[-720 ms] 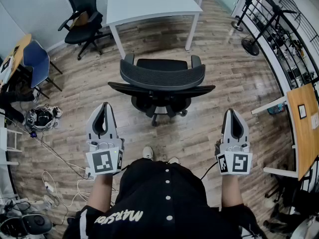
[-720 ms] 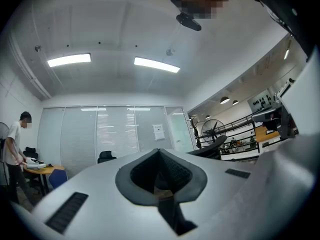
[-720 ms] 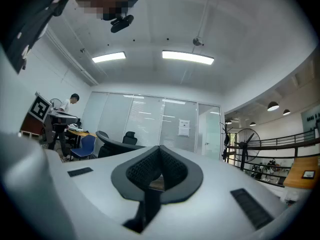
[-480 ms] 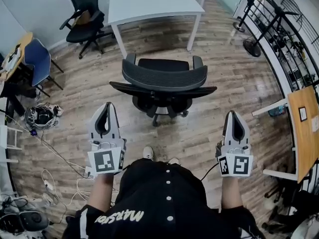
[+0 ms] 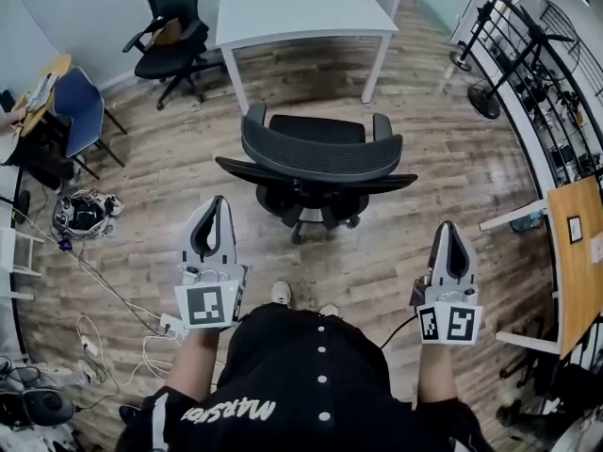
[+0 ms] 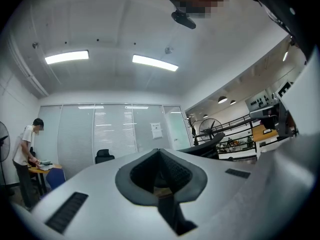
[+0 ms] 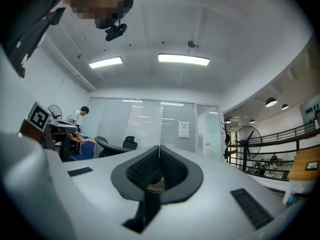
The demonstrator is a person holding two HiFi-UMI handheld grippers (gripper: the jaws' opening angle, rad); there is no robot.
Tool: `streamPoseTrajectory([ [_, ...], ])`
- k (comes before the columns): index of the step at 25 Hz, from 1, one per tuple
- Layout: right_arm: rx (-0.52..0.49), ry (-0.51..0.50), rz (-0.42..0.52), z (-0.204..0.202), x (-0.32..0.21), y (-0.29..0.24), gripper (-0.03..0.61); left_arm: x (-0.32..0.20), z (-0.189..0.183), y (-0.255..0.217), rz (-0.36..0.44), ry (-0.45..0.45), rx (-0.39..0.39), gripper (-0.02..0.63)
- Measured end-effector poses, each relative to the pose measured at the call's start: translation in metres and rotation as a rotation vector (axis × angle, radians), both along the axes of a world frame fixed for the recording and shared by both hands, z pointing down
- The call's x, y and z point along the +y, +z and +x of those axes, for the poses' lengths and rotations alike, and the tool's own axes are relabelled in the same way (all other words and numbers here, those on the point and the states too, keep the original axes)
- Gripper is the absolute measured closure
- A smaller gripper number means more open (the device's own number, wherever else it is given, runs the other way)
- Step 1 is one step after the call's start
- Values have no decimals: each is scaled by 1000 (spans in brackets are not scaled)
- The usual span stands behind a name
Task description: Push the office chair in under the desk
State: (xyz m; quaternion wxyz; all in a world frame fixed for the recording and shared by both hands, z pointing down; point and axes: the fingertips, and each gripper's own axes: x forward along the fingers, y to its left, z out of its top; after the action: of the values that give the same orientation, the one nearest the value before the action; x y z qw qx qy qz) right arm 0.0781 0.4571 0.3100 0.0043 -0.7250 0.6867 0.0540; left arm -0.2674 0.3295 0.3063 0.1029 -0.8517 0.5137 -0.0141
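1. The left gripper (image 5: 219, 201) has its jaws shut together with nothing between them. It points forward and up, away from the person's body.
2. The right gripper (image 5: 455, 226) is the same: jaws pressed together, empty, pointing forward.
3. Neither gripper touches anything. Bare floor (image 5: 396, 262) shows between each tip and the chair (image 5: 320, 158).
4. The chair stands straight ahead, between the lines of the two grippers, with its backrest turned to the person and its seat facing the desk (image 5: 301, 8).
5. The top of the backrest runs left to right across the view, so its long axis lies across the push direction. Its left end sits just ahead of the left gripper, while its right end lies ahead and inward of the right one.
6. The left gripper looks the nearer to the backrest, and the right hangs a little further back and outward.
7. The desk lies beyond the chair and roughly in line with it. The chair is wholly outside the desk, with floor visible between the seat front and the desk's near legs.
8. In my judgement the push should go straight forward, with one gripper on each half of the backrest so the chair does not swivel.
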Motion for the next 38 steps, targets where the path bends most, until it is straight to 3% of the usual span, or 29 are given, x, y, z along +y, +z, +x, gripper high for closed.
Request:
streamPoseTrajectory([
  [6,17,-24,3,-3,-1,-1,548,-4,1,1,1,0,-8,589],
  [7,24,-45,3,-5,-2,-1,506,-3,3,2,-5,5,-19,484],
  [8,28,-63,-2,-7,-3,-1,344,-4,6,4,-13,13,-36,323],
  [9,30,-74,-6,-8,-5,-1,275,-5,9,6,-21,21,-53,284],
  [11,36,-86,-15,-8,-6,0,275,-7,12,10,-39,40,-79,262],
  [21,119,-113,-131,-17,-22,24,273,-26,22,36,-21,171,-314,252],
  [30,329,-140,-277,-35,-64,59,273,-50,19,64,-35,278,-437,252],
  [38,435,-204,-396,-48,-97,89,273,-69,29,95,-60,387,-539,252],
])
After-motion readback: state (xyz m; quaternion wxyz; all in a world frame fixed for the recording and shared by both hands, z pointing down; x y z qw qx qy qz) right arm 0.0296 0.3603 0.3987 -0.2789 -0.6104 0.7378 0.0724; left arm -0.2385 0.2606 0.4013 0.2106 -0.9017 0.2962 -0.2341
